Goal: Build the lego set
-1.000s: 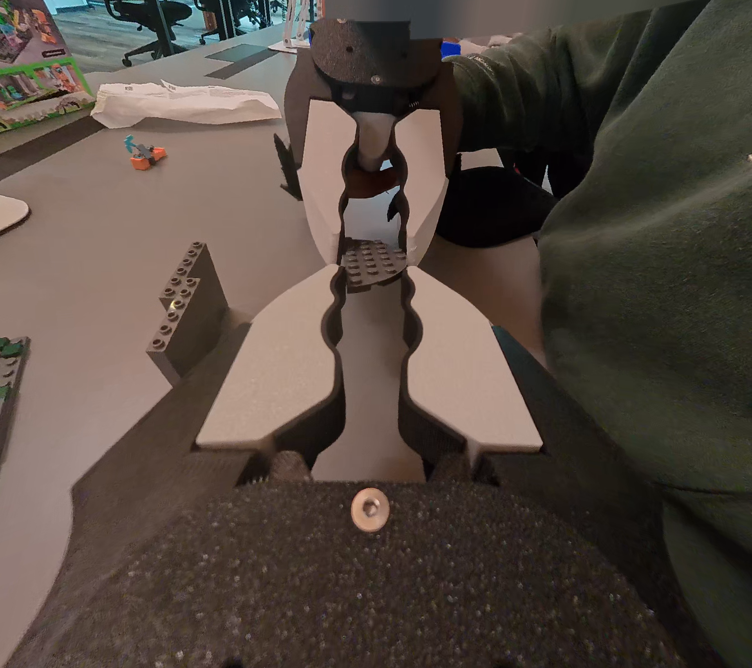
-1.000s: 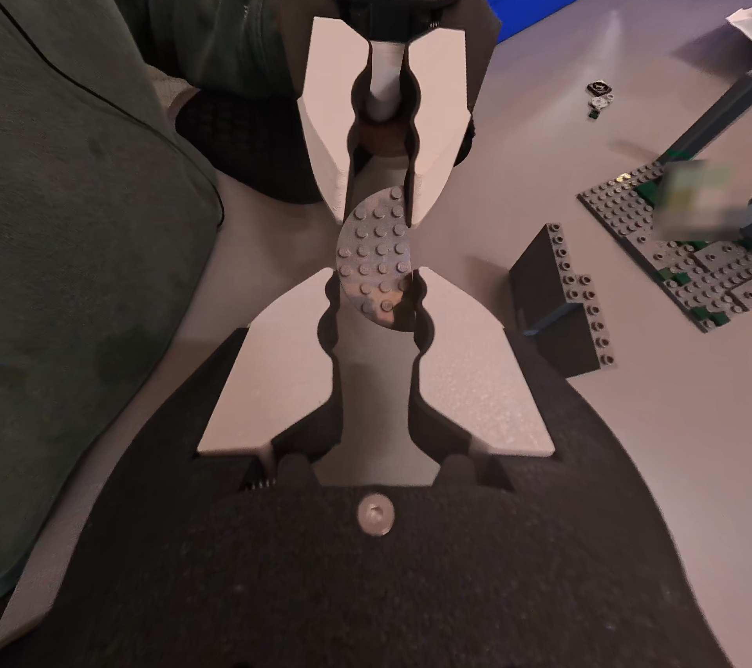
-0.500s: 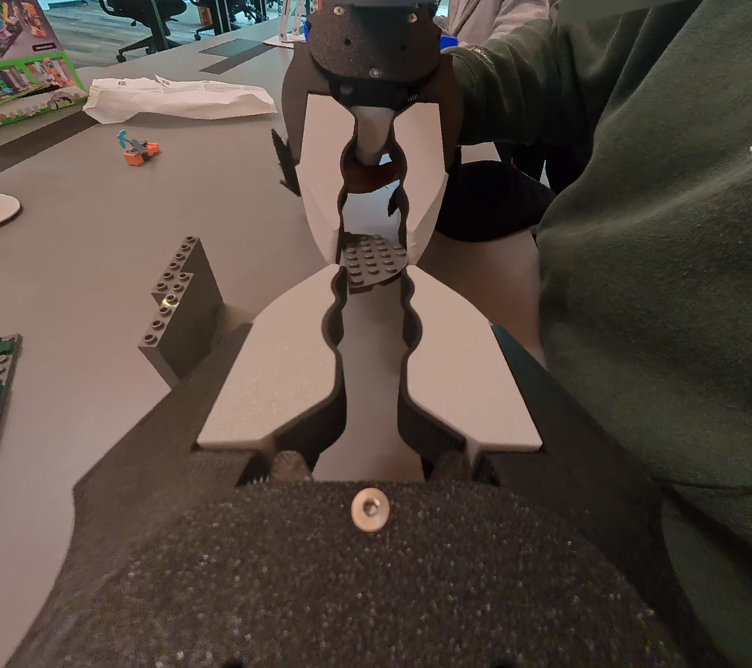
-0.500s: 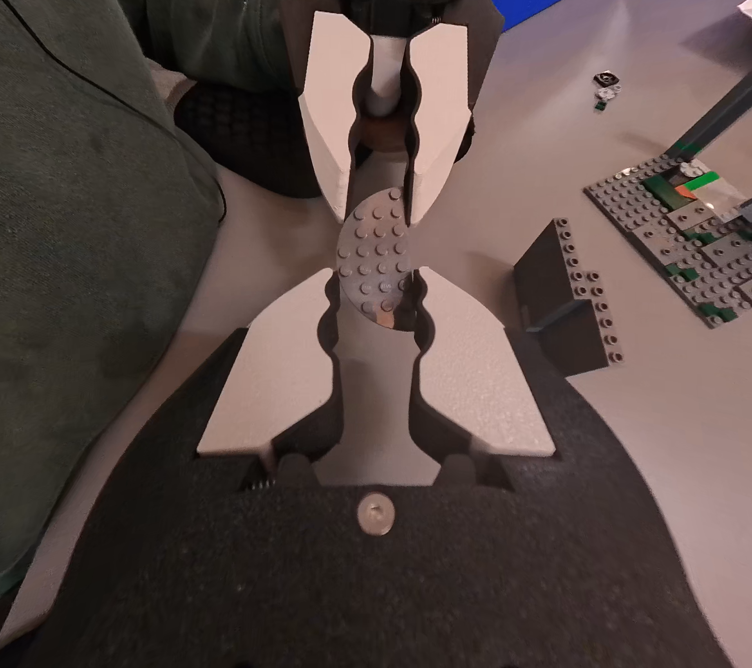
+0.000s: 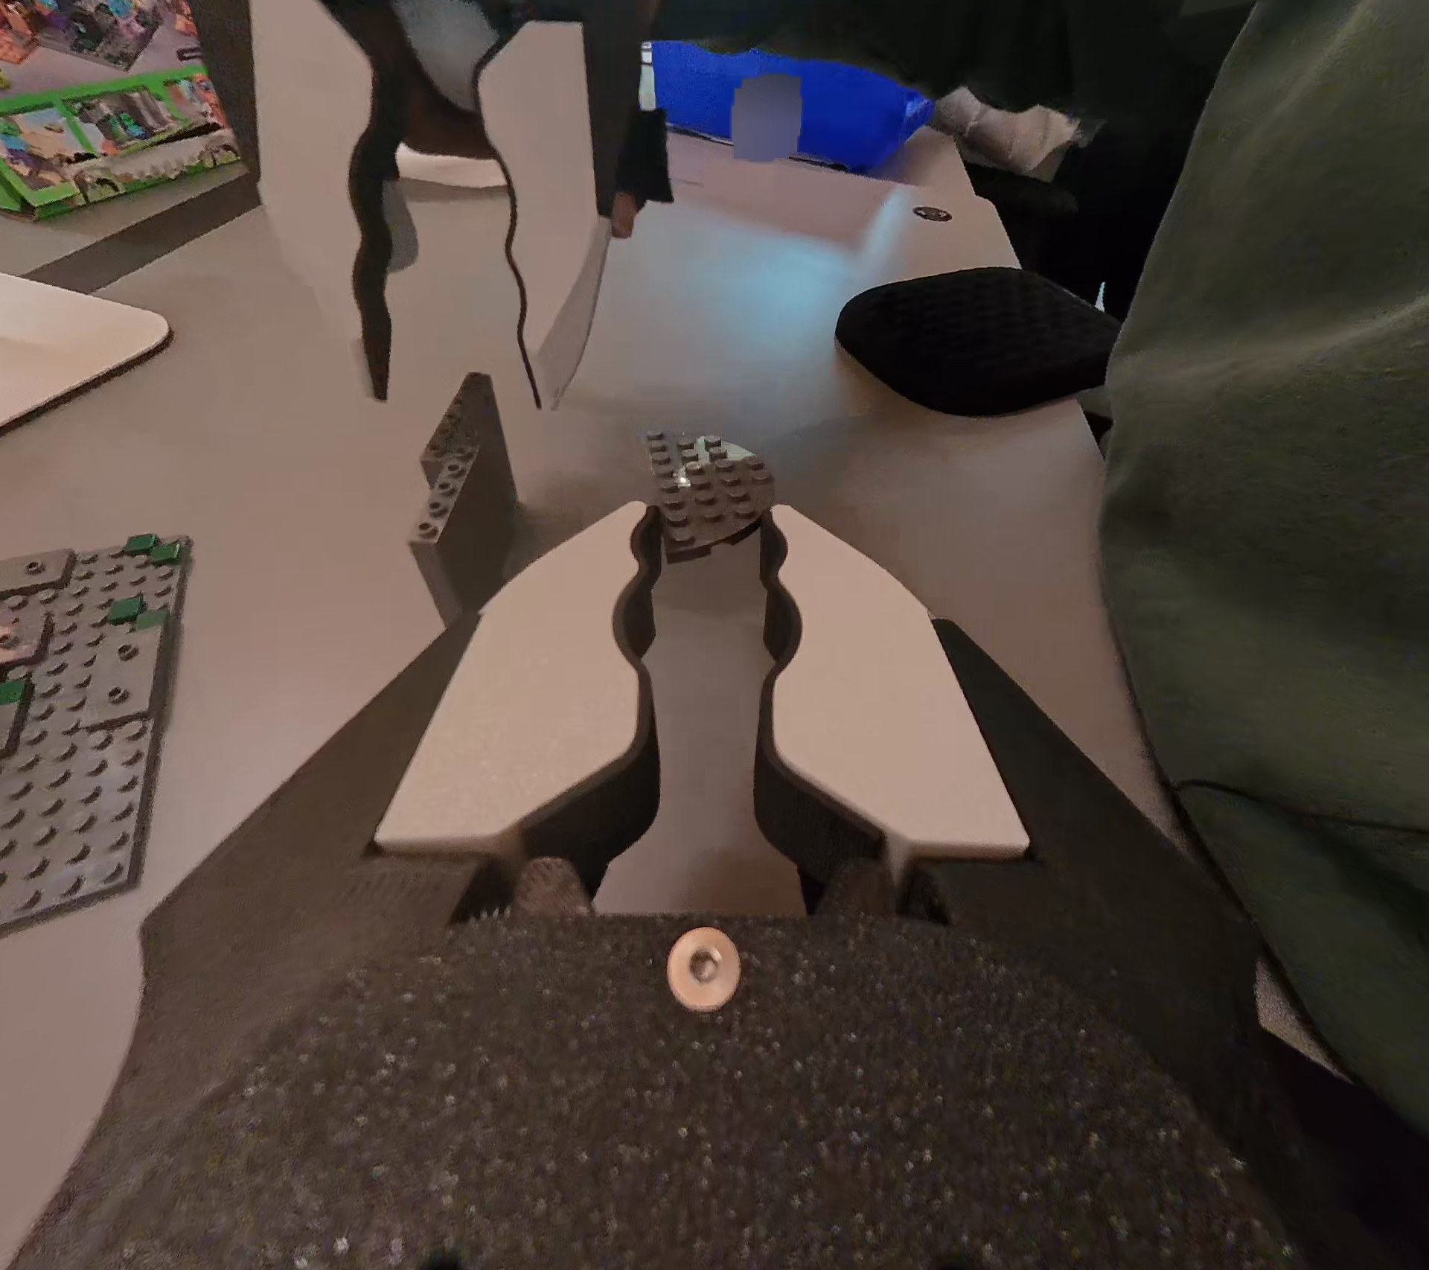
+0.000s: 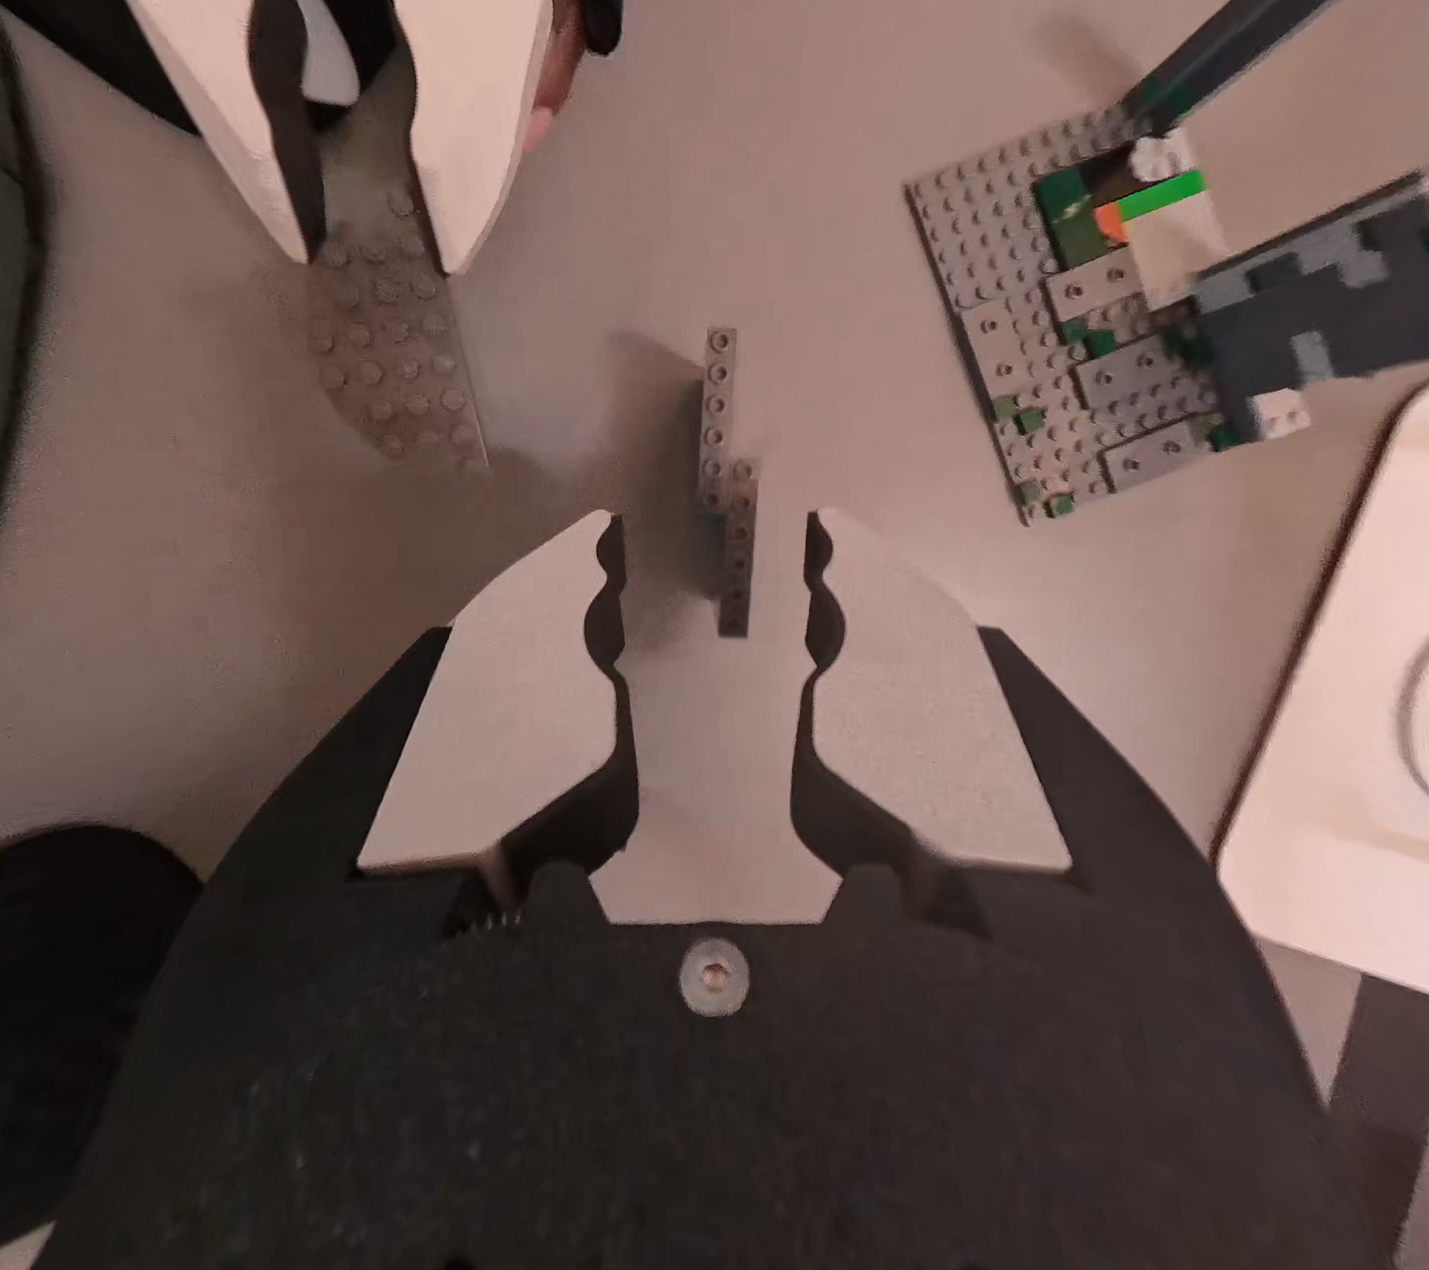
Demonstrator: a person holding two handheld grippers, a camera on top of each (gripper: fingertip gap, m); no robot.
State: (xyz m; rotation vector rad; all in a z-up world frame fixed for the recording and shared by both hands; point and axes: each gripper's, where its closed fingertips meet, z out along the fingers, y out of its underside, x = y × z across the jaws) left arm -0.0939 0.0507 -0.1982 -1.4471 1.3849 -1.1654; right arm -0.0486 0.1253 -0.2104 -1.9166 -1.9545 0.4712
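My left gripper (image 5: 707, 517) is shut on the near edge of a dark grey half-round studded plate (image 5: 707, 490) and holds it low over the table. The right wrist view shows the left gripper (image 6: 379, 254) at the upper left with the plate (image 6: 394, 351) sticking out of it. My right gripper (image 6: 711, 521) is open and empty, straight above a dark grey stepped brick wall (image 6: 727, 475) that stands on the table between its fingertips. In the left wrist view the right gripper (image 5: 460, 397) hangs over that wall (image 5: 464, 483).
A grey baseplate build with green tiles (image 6: 1082, 320) lies to the right, also seen in the left wrist view (image 5: 77, 715). A white board (image 6: 1353, 691), a black pad (image 5: 974, 336), a blue bin (image 5: 773, 96), the set's box (image 5: 100, 73) and a green sleeve (image 5: 1276, 459) surround the work area.
Both grippers held the rounded plate between them. The right gripper has let go, opened and moved over the stepped brick wall. The left gripper keeps the plate and has lowered it.
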